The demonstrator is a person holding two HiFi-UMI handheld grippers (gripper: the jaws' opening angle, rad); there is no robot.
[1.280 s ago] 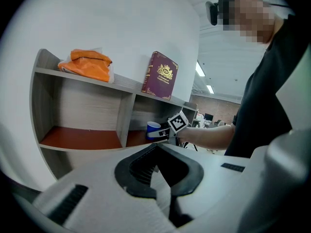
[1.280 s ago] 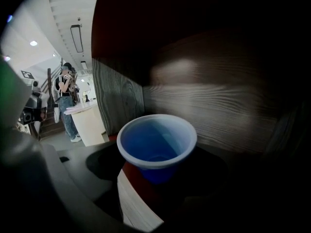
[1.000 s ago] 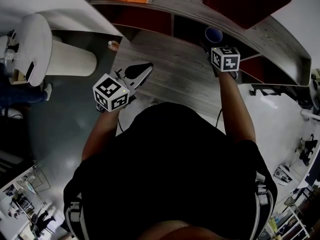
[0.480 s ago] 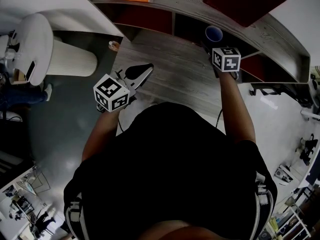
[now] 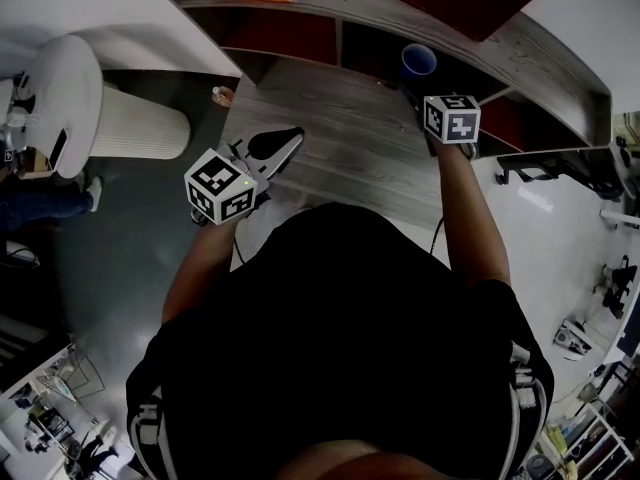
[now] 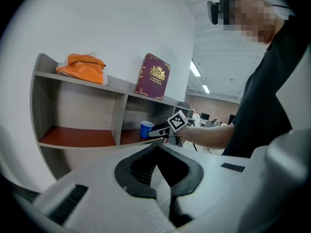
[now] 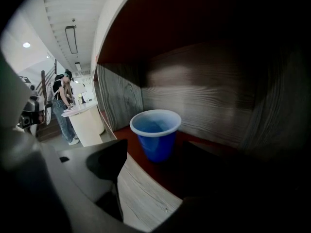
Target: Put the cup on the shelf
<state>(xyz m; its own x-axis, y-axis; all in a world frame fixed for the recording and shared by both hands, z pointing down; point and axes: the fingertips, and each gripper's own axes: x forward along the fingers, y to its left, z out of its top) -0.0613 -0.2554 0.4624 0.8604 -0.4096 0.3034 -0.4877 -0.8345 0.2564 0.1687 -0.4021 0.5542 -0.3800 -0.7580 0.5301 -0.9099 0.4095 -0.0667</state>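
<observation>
The blue cup stands upright on the red floor of the shelf's lower right compartment. It also shows in the head view and the left gripper view. My right gripper is open just in front of it, with the jaws spread on both sides and not touching it. In the head view that gripper points into the compartment. My left gripper hovers over the grey wooden table, shut and holding nothing.
The curved grey shelf holds a dark red book and an orange cloth on top. The lower left compartment holds nothing. A white round stand is left of the table, and a person stands far off.
The right gripper has drawn back slightly from the cup, which stays on the shelf. The head view shifted a little. The left gripper has not moved.
</observation>
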